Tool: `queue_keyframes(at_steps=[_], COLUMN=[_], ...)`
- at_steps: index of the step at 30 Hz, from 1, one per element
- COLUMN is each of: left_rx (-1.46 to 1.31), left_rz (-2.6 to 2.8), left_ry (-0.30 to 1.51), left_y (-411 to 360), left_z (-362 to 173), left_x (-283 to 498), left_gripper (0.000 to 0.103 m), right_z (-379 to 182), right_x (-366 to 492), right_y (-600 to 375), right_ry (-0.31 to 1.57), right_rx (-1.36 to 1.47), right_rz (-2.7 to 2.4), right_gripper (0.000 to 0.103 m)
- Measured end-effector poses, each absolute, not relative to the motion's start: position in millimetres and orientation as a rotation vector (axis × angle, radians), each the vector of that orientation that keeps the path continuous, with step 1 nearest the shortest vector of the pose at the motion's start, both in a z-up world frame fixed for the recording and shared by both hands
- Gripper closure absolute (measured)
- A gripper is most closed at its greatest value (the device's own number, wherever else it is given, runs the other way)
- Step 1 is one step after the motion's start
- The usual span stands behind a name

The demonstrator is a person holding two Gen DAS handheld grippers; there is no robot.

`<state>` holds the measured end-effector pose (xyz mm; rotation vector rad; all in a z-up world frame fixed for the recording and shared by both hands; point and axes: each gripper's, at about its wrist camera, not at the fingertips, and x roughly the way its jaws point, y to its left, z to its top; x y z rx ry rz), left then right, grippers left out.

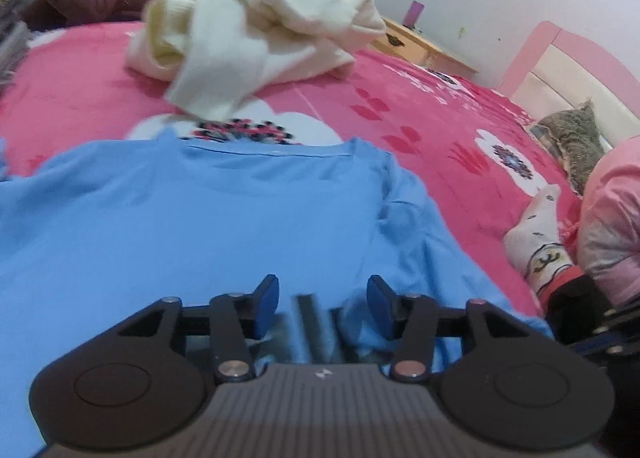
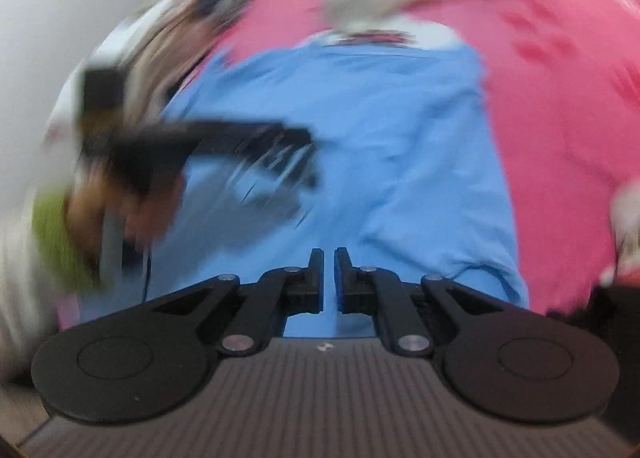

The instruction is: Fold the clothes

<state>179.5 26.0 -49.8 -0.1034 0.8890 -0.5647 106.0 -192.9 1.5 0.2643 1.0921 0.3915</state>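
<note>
The left gripper (image 1: pixel 323 306) was held low over the blue shirt (image 1: pixel 224 218), and its two blue fingers (image 1: pixel 267 304) were spread wide apart with nothing pinched between them. A bit of blue cloth was seen bunched up under the gap. The right gripper (image 2: pixel 328 278) was seen above the near edge of the same blue shirt (image 2: pixel 400 146). Its fingers were pulled almost together, with only a thin slit left, and no cloth was caught in them.

The shirt was laid flat on the pink bed cover (image 1: pixel 420 114), with its neck pointed away. A cream sweater (image 1: pixel 248 38) was piled in a heap on the cover just past the shirt. A foot in a white sock (image 1: pixel 536 234) was rested on the cover off to the right. The right view was badly blurred.
</note>
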Motion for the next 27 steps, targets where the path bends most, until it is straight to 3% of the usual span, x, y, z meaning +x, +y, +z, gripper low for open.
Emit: queue_keyframes(at_steps=[2, 3, 4, 5, 6, 11, 17, 19, 21, 27], left_rx=[-0.088, -0.069, -0.037, -0.004, 0.016, -0.004, 0.137, 0.23, 0.304, 0.267], left_rz=[-0.578, -0.58, -0.576, -0.572, -0.566, -0.599, -0.625, -0.642, -0.622, -0.587], left_ry=[0.908, 0.909, 0.909, 0.908, 0.901, 0.776, 0.788, 0.808, 0.801, 0.784], left_y=[10.5, 4.2, -1.1, -6.4, -7.2, 23.2, 36.8, 34.1, 33.3, 47.8], left_z=[-54.5, -57.3, -60.6, -63.8, -64.6, -46.2, -48.4, -53.8, -57.2, -48.9], left_x=[185.1, 185.6, 184.5, 183.4, 181.0, 155.2, 145.7, 141.4, 134.7, 125.9], left_gripper=[0.053, 0.059, 0.067, 0.092, 0.099, 0.1, 0.099, 0.091, 0.077, 0.072], right_z=[-8.4, -13.0, -16.4, -19.1, -21.8, -10.8, 31.3, 44.1, 46.0, -7.1], right_x=[113.0, 115.8, 116.1, 114.8, 113.6, 106.6, 86.9, 77.9, 77.3, 118.2], right_y=[-193.3, -192.4, -187.4, -181.4, -175.8, -178.8, -222.3, -225.1, -219.9, -190.5], right_ry=[1.12, 1.13, 1.128, 1.126, 1.125, 1.146, 1.181, 1.148, 1.148, 1.146], right_rx=[0.3, 0.309, 0.285, 0.25, 0.217, 0.267, 0.943, 0.987, 0.895, 0.528], right_rz=[0.363, 0.351, 0.351, 0.355, 0.359, 0.469, 0.699, 0.702, 0.621, 0.291], right_gripper=[0.097, 0.097, 0.096, 0.096, 0.096, 0.096, 0.096, 0.088, 0.079, 0.081])
